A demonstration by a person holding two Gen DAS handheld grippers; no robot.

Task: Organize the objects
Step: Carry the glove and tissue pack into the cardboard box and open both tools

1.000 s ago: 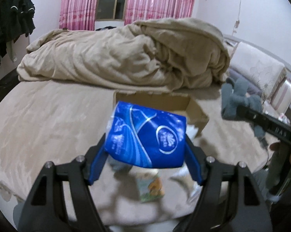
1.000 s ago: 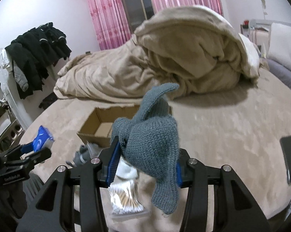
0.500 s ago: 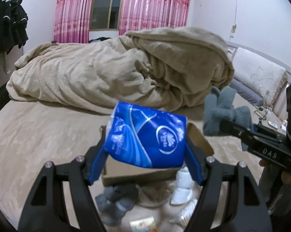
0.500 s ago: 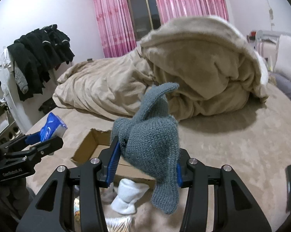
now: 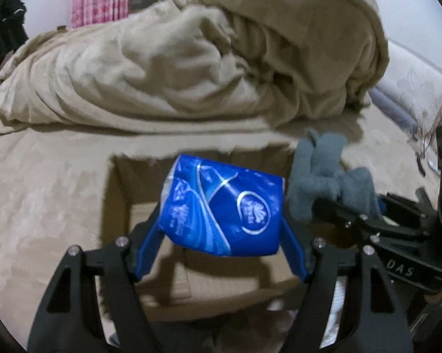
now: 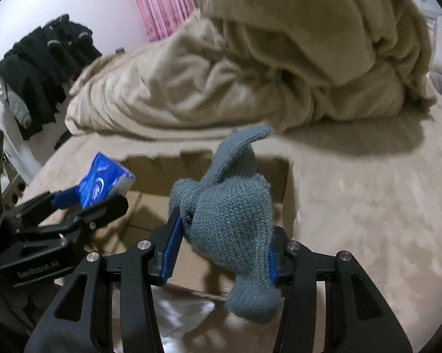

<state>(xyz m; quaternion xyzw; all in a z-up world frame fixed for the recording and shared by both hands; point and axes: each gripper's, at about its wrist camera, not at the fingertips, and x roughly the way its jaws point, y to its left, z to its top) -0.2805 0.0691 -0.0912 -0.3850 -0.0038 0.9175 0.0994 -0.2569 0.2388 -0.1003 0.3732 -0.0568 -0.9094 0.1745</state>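
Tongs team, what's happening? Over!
Left tongs shut on blue plastic tissue pack. Right tongs shut on grey knitted glove. Both over open cardboard box. Nothing blocking.

Left gripper [image 5: 222,220] clamps blue tissue pack [image 5: 221,209] above open cardboard box [image 5: 174,276] — grey knit item [image 5: 324,182] alongside.

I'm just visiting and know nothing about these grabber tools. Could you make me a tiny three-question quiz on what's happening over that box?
1. True or false: the left gripper holds a blue tissue pack.
2. What is clamped in the right gripper? A) a white sock B) a grey knitted item C) a phone
3. Which open container lies below both grippers?

Key: 1 true; 2 B; 3 the cardboard box on the bed.
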